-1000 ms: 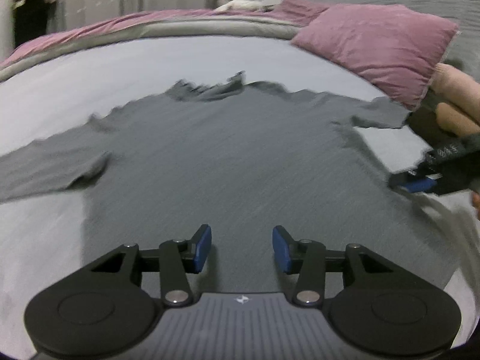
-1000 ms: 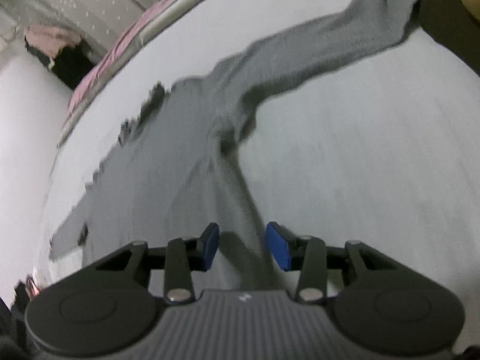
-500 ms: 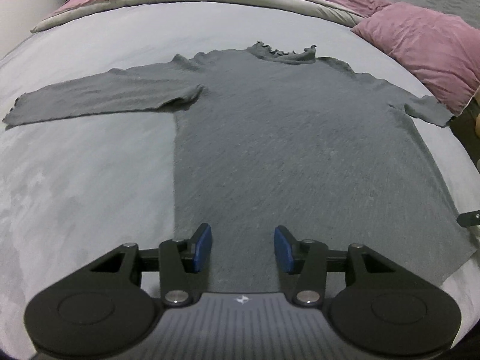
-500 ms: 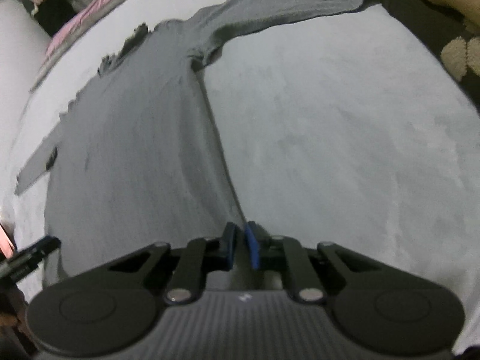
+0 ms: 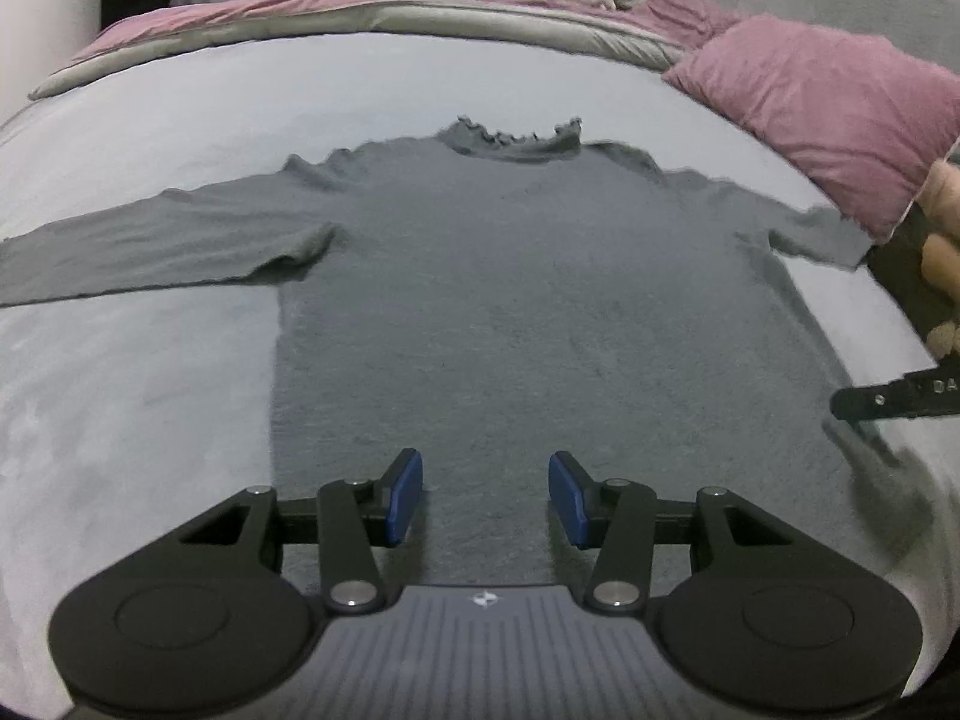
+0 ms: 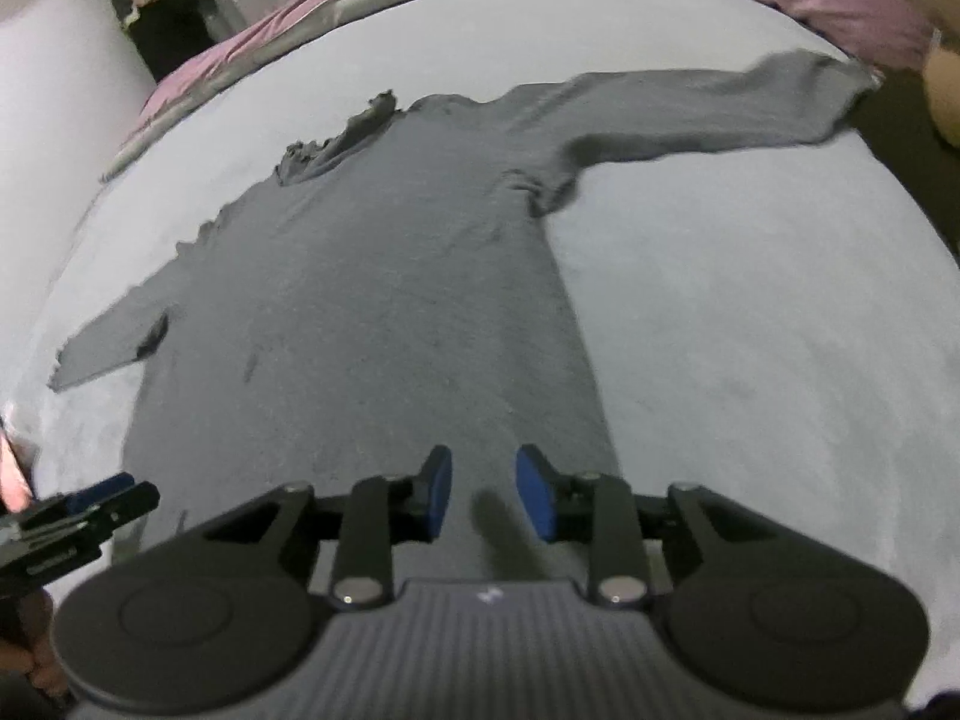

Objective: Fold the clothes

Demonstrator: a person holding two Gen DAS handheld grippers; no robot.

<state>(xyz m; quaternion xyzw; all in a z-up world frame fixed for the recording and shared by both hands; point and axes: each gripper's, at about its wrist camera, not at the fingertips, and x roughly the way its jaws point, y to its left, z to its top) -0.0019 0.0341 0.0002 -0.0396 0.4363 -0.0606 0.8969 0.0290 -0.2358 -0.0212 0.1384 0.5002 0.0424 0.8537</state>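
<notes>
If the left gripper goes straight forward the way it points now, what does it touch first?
Most likely the grey top. The left gripper points down at its lower body with open jaws, nothing held and nothing else in the way. How far above the cloth it is, I cannot tell.

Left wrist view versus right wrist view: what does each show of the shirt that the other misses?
Only the left wrist view shows the whole frilled collar face on and the left tool open above the hem. Only the right wrist view shows the right sleeve stretched out to its cuff. Both share the grey shirt lying flat on the bed, and the pink pillow.
</notes>
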